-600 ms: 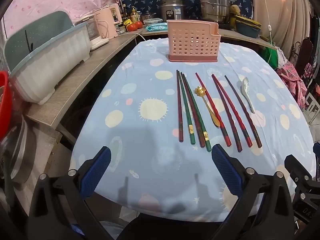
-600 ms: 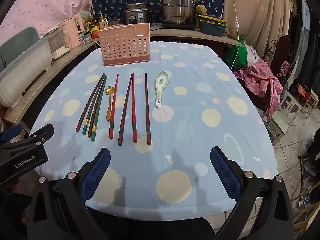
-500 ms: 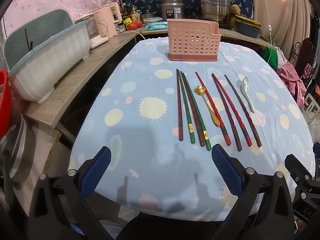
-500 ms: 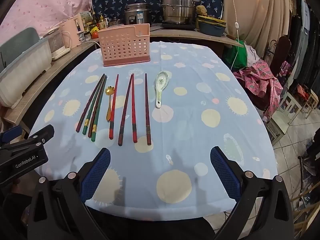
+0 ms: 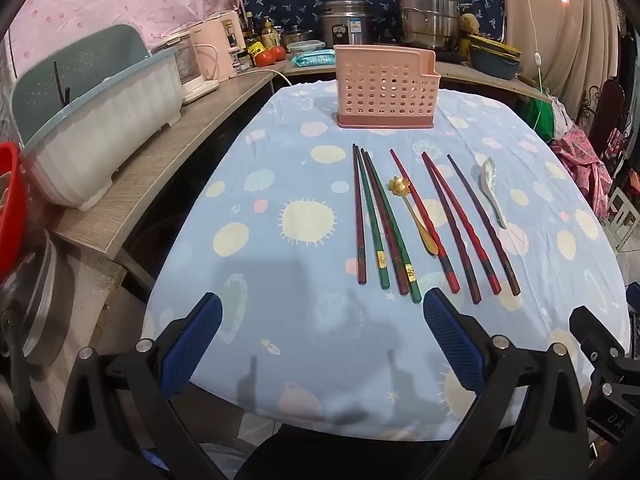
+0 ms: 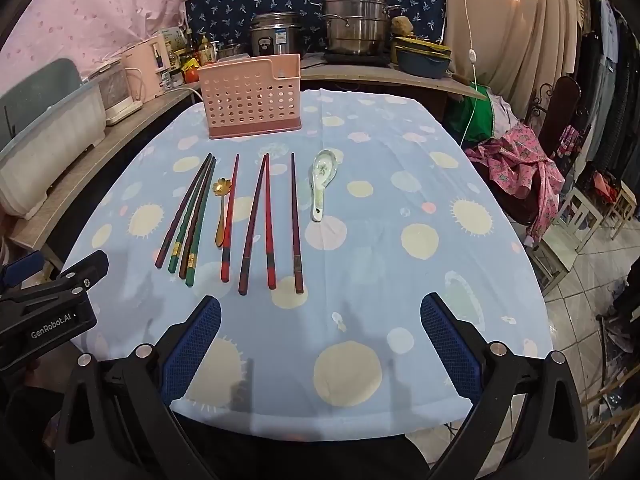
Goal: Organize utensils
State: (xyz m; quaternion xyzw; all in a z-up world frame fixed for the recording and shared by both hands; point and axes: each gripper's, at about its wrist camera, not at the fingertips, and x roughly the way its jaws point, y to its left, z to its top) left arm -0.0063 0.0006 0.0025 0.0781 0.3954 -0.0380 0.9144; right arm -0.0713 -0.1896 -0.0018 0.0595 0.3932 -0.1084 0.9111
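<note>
On the worktop, the utensil basket stands at 12 o'clock, at the far end. Nearer, a row of utensils lies lengthwise: at 9 o'clock 4 chopsticks bunched together, then the small spoon touching a single chopstick, then 3 more chopsticks, and at 3 o'clock the soup spoon, slightly apart. The left gripper and right gripper hover at 6 o'clock, over the near edge, the left beside the right.

Perforated plastic basket, glossy chopsticks
</note>
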